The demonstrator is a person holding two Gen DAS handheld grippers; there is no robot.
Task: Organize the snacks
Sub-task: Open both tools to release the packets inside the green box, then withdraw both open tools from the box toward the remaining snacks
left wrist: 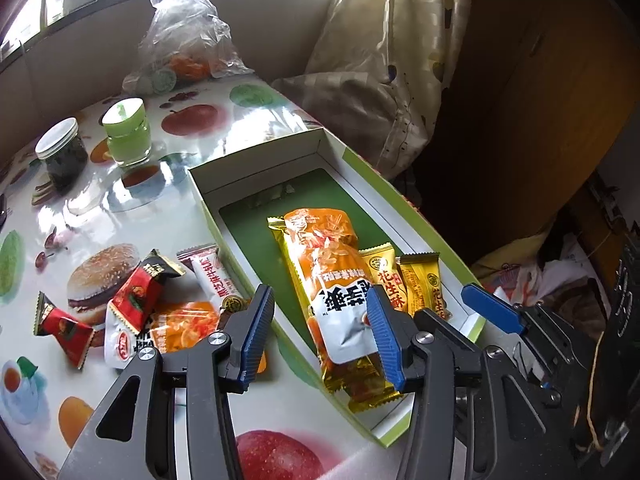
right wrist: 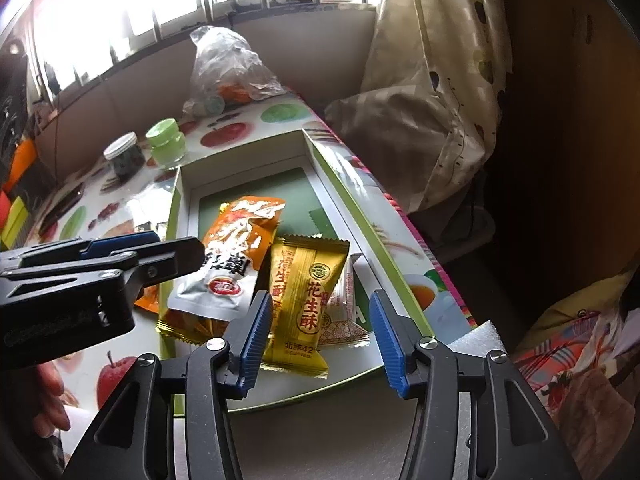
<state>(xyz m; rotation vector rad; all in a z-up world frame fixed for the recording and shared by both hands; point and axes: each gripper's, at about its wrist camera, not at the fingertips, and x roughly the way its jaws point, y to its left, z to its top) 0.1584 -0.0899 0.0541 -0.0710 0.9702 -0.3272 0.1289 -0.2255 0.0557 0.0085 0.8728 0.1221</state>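
Both hand-held grippers — left [left wrist: 320, 328], right [right wrist: 316, 332] — released, over box [left wrist: 256, 160] of snack packs [left wrist: 332, 276].

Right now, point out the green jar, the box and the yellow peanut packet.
green jar [left wrist: 127, 136], left wrist view, on its body.
box [left wrist: 362, 166], left wrist view, on its right rim.
yellow peanut packet [right wrist: 306, 300], right wrist view, on its printed front.

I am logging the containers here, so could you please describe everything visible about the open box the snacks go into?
The box is a shallow, long rectangular tray, apparently cardboard: light green outside, white inner walls, dark green floor. It lies flat and lidless along the table's right edge. Inside, at its near end, lie a long orange snack pack and gold peanut candy packets; the far end is bare.
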